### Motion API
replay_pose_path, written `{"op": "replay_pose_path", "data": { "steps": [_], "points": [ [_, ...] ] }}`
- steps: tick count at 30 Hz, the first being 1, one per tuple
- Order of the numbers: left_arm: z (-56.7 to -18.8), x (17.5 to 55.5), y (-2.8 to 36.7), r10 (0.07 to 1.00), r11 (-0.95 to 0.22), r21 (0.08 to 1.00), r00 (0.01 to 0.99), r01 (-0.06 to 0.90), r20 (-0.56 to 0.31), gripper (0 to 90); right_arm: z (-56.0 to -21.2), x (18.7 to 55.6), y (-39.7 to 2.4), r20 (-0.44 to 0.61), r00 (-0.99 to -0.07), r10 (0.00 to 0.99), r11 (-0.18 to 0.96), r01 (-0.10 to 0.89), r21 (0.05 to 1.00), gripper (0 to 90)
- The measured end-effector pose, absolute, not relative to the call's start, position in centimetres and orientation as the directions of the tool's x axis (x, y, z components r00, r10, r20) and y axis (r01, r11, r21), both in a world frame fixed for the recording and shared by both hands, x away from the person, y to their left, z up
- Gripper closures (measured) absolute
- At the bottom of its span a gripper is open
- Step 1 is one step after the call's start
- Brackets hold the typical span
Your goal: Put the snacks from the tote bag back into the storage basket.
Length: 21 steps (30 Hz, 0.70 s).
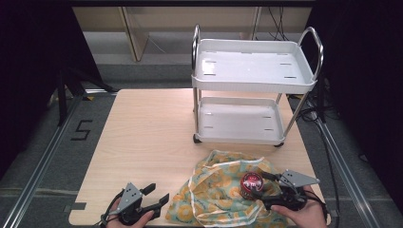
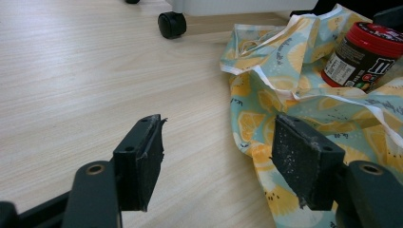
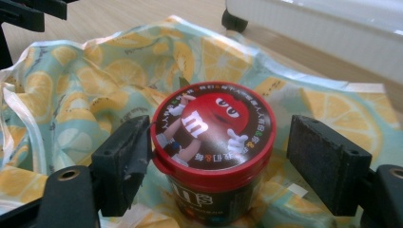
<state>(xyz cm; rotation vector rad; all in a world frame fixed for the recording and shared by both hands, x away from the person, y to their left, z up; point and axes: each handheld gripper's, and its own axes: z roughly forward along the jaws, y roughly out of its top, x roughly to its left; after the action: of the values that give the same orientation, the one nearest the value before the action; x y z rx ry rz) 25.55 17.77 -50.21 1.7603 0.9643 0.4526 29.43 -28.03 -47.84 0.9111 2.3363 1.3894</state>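
Red-lidded jar (image 3: 214, 156) is stood on lemon-print cloth (image 1: 214, 190), straddled by open R gripper (image 3: 214, 161) jaws; L gripper (image 2: 218, 156) held open just beside cloth.

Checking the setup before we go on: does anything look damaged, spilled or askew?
Nothing spilled. The left hand-held gripper has a frayed, peeling pad on one jaw. The lemon-print cloth bag lies crumpled, and the red-lidded candy tub stands upright on it.
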Motion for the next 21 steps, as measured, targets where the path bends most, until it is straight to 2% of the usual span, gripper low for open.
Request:
{"op": "replay_pose_path", "data": {
  "steps": [3,4,5,7,11,12,15,16,18,19,21],
  "points": [
    [-50.2,25.4,17.7,0.786,-0.141,0.905,0.601,0.402,-0.144,34.4,-48.1,29.6,-27.9,0.087,-0.766,0.636,0.351,0.388,0.852,23.9],
    [-50.2,25.3,17.6,0.793,-0.117,0.9,0.585,0.421,-0.171,34.4,-48.2,29.8,-27.8,0.063,-0.774,0.63,0.363,0.365,0.857,24.0],
    [-50.2,25.5,17.8,0.784,-0.15,0.906,0.606,0.395,-0.134,34.4,-48.3,29.9,-27.6,0.066,-0.778,0.625,0.369,0.369,0.853,23.9],
    [-50.2,25.5,17.7,0.784,-0.148,0.907,0.606,0.395,-0.136,34.4,-48.4,29.8,-27.3,0.087,-0.77,0.632,0.364,0.395,0.844,23.9],
    [-50.2,25.5,17.7,0.785,-0.143,0.904,0.603,0.403,-0.144,34.4,-48.7,30.3,-27.1,0.073,-0.789,0.61,0.377,0.37,0.849,23.9],
    [-50.3,25.5,17.5,0.782,-0.121,0.905,0.601,0.408,-0.166,34.4,-48.9,30.2,-26.9,0.09,-0.776,0.624,0.375,0.398,0.837,23.8],
    [-50.3,25.5,17.5,0.781,-0.118,0.905,0.601,0.408,-0.169,34.4,-49.2,30.6,-26.8,0.073,-0.79,0.609,0.387,0.376,0.842,23.5],
    [-50.3,25.4,17.5,0.78,-0.118,0.905,0.602,0.408,-0.17,34.4,-49.2,30.4,-26.6,0.104,-0.78,0.617,0.377,0.408,0.831,23.4],
    [-50.3,25.4,17.5,0.781,-0.121,0.904,0.601,0.41,-0.169,34.4,-49.3,30.8,-26.7,0.064,-0.788,0.612,0.395,0.375,0.839,23.1],
    [-50.3,25.4,17.5,0.781,-0.124,0.903,0.602,0.411,-0.167,34.4,-49.4,30.8,-26.6,0.094,-0.79,0.606,0.385,0.394,0.835,23.1],
    [-50.3,25.4,17.4,0.781,-0.11,0.903,0.598,0.414,-0.179,34.4,-49.5,30.9,-26.5,0.068,-0.789,0.61,0.398,0.38,0.835,23.1]
  ]
}}
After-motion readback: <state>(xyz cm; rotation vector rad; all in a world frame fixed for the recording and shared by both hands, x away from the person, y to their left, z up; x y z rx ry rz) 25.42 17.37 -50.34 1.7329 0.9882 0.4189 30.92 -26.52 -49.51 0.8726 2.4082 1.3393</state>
